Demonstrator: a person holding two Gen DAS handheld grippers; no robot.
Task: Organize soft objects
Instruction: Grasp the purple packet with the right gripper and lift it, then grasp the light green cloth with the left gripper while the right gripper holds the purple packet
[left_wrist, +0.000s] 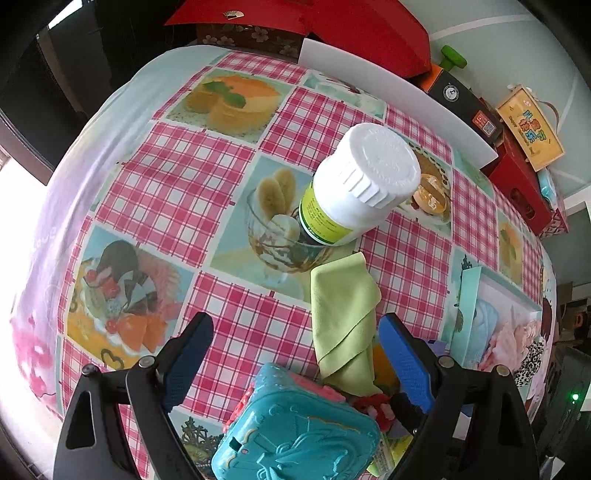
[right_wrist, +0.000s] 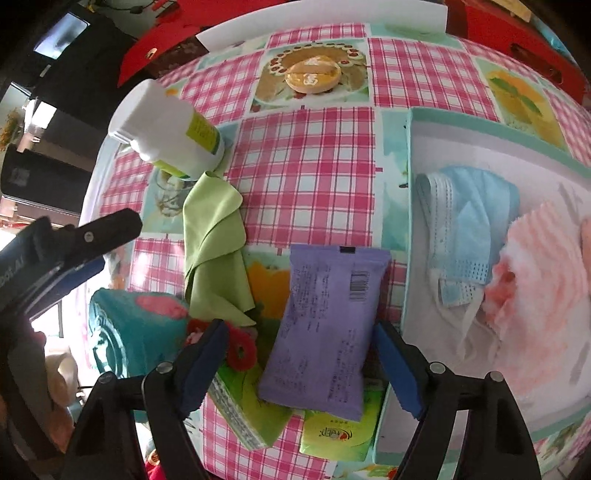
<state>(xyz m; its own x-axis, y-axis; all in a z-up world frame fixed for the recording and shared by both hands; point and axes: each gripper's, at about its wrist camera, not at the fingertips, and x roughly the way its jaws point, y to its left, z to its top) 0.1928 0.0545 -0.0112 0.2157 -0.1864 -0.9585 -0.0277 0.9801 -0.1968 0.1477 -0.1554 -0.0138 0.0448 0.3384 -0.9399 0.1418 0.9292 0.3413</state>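
- The purple tissue pack lies flat on the checked worktop, just beside the open box, with its near end resting on a green packet.
- The right gripper hangs over it with its jaws apart, one on each side of the pack; neither pad appears to press on it yet.
- The pack looks light and squashy, with a slick wrapper; a grip across its middle, on the long edges, would likely hold best.
- The green cloth is limp and thin, so a pinch on a raised fold would suit it.
- The left gripper has its jaws wide apart, empty, above a teal case.
- Only the right view shows the box's contents: a blue mask and a pink cloth.
- Only the left view shows the white bottle's cap from above.
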